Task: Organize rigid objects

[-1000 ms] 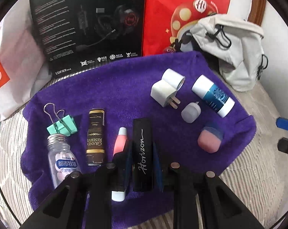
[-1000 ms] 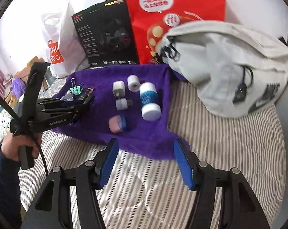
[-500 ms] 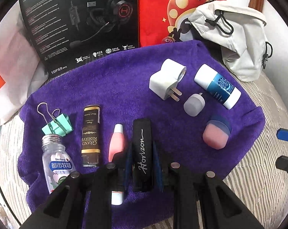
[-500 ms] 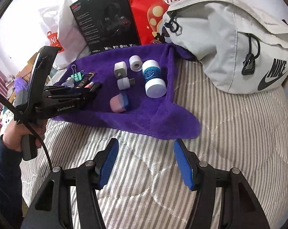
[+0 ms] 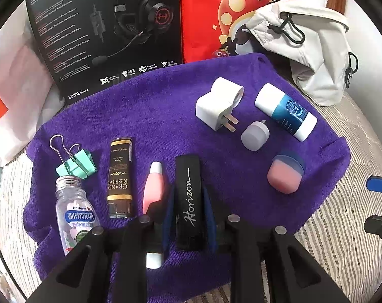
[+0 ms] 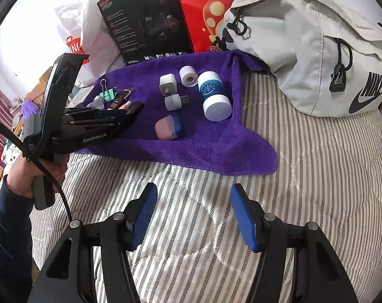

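A purple towel (image 5: 153, 113) lies on the bed with small items on it. My left gripper (image 5: 189, 189) is shut on a black "Horizon" box (image 5: 187, 171) that rests on the towel's near part. To its left lie a pink tube (image 5: 154, 189), a brown "Grand Reserve" box (image 5: 120, 176), a clear bottle (image 5: 74, 214) and a green binder clip (image 5: 77, 166). On the right lie a white plug (image 5: 216, 108), a blue-and-white bottle (image 5: 287, 111), a small grey-white plug (image 5: 254, 136) and a pink-and-blue item (image 5: 285, 174). My right gripper (image 6: 194, 194) hangs open over the striped bedding (image 6: 304, 176), nothing between its fingers.
A black headset box (image 5: 110, 32), a red bag (image 5: 228, 12) and a white shopping bag (image 5: 11, 96) stand behind the towel. A grey waist bag (image 6: 317, 50) lies at the back right. A person's hand (image 6: 24, 176) holds the left gripper (image 6: 132, 109).
The right gripper has sunk a little and now looks closer at the towel's near edge. The left gripper keeps its hold on the black box in the same spot.
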